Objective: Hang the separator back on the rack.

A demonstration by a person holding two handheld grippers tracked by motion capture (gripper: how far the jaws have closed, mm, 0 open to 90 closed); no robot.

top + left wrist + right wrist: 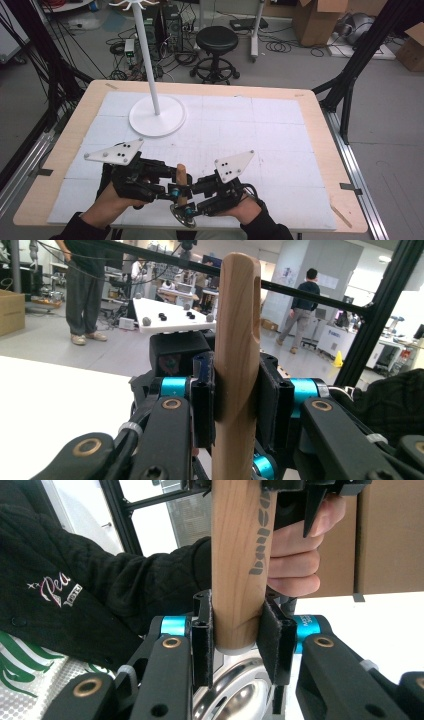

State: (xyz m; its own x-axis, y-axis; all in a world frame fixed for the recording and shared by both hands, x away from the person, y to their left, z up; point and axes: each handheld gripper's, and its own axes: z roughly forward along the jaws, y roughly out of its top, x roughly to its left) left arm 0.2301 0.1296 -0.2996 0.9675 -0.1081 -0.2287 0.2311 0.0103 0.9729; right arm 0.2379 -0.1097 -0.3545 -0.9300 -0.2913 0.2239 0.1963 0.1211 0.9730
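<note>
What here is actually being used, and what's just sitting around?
In use:
wooden-handled utensil, with a metal end, upright
left gripper, shut on the handle
right gripper, shut on the handle lower down

Lying about:
white stand on the table
black stool
cardboard boxes

You have two grippers [176, 192] [196, 197], one wooden-handled utensil [182, 181] (metal head at its lower end), one white stand [157, 116] and one table [320, 150].

we wear black sleeves [82, 226]; our black grippers, left gripper [172, 190] and right gripper [192, 192], carry blue collars, brass rivets and grey three-cornered plates [116, 151].
</note>
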